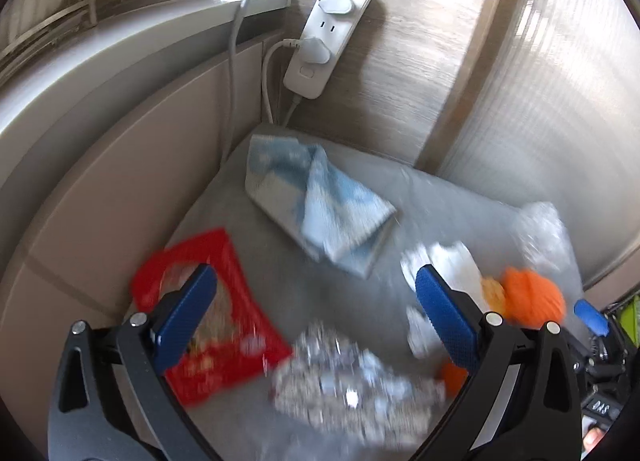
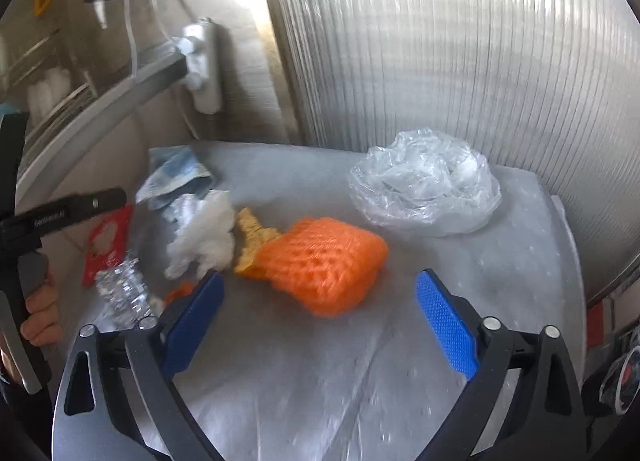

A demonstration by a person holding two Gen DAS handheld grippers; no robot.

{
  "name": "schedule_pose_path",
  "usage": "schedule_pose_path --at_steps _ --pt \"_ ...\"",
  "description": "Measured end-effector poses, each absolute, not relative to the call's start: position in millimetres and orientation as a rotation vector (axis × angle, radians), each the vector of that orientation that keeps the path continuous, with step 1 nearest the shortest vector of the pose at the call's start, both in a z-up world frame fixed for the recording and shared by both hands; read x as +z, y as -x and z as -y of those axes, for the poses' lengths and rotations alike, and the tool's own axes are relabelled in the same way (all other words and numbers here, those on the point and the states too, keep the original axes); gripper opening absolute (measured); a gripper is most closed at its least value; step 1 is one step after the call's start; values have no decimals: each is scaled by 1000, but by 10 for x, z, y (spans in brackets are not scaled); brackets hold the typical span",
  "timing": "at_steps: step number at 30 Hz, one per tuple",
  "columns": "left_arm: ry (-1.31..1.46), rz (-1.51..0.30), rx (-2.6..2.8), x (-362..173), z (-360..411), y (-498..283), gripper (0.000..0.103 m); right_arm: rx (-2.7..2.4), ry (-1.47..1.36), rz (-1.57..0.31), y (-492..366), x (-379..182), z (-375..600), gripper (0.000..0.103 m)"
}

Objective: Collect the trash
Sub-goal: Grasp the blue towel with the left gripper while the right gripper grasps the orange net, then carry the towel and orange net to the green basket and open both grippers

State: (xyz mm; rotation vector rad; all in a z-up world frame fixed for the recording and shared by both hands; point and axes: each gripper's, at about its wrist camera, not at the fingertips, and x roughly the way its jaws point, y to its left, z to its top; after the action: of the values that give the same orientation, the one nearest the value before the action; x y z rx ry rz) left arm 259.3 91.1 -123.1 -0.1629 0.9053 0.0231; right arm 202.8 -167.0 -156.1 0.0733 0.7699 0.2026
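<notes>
**Trash scattered on a plastic-covered surface in a wall corner**

Left wrist view: the grey, film-covered surface [image 1: 240,197] filled a corner below a white power strip [image 1: 324,37]. The left tongs [image 1: 316,317] stood apart, empty, over crumpled foil [image 1: 344,385]. A red wrapper [image 1: 224,325] lay along the left edge; a folded blue cloth [image 1: 320,205] sat toward the back corner.

Right wrist view: the right tongs [image 2: 320,317] gaped, empty, near an orange foam net [image 2: 324,265], long axis left-right. Crinkled clear plastic [image 2: 424,185] lay by the ribbed panel [image 2: 460,41]; white tissue [image 2: 204,233] lay left.
</notes>
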Motion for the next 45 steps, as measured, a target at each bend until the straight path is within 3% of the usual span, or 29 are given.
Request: schedule_pose_path --at_steps 2,8,11,19,24,32,40,45 --pt "146 -912 27 -1254 -910 -2742 95 205 -75 -794 -2136 -1627 1649 84" --pt "149 -960 25 -1347 -940 -3099 95 194 -41 -826 -2218 -1767 1608 41" --pt "155 -986 41 -1407 -937 -3224 95 200 -24 -818 -2166 -1758 1625 32" --pt "224 -1082 108 -1584 -903 -3530 95 204 -66 -765 -1876 -1580 1793 30" --pt "230 -1150 136 -1716 -847 -3663 82 208 -82 -743 -1695 -1477 1863 30" --pt "241 -1117 115 -1531 -737 -3612 17 218 -97 -737 -1574 -1465 1875 31" --pt "181 -1001 111 -1229 -763 -3399 12 222 -94 -728 -1482 -1446 1862 31" --pt "177 -887 91 -742 -822 -3019 12 228 -80 -692 -1325 -1297 1829 31"
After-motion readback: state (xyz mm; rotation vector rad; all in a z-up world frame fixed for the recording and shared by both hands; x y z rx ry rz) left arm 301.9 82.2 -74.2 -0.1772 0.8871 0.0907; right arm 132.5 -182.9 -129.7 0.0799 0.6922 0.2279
